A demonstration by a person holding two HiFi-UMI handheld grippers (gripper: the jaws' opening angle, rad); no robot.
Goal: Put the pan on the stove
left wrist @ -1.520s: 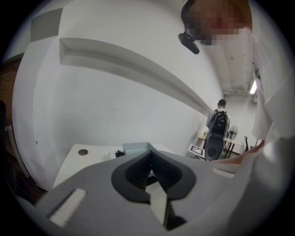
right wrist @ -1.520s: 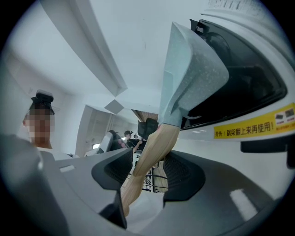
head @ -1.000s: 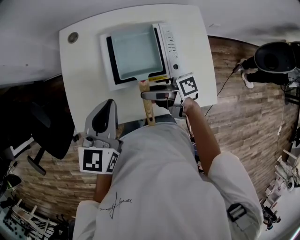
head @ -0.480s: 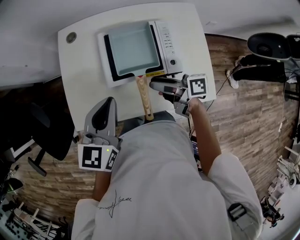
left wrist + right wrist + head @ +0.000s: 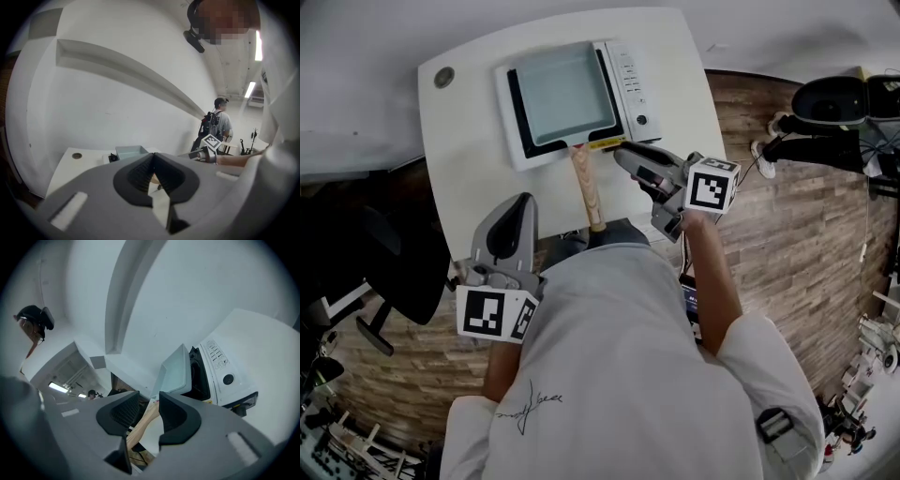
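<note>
One square pale-blue pan (image 5: 565,94) is sitting on the black plate of the white stove (image 5: 636,84), in the upper middle of the head view. Its wooden handle (image 5: 584,183) is pointing down the frame toward the person and is reaching close to the near edge of the white table (image 5: 464,178). Judging from how the pan is lying, the placing is already done, and the step in hand is, I think, the moving clear of the pan. The right gripper (image 5: 626,153) is hanging just to the right of the handle, near the lower right corner of the stove, and in the head view it is not touching the handle. Its jaws are closing at this moment and are standing at a middle gap. In the right gripper view the handle is showing through that gap, but it is lying beyond the pads and they are not pressing on it, so this gripper is carrying nothing. The left gripper (image 5: 520,202) is waiting at the lower left of the table, well apart from the pan, and in the left gripper view its jaws are meeting at the tips with nothing between them. The next move is probably calling for both grippers to draw back toward the lower part of the frame. The right one is needing care to pass beside the handle without knocking it, because a push there could be turning the pan on the plate.
</note>
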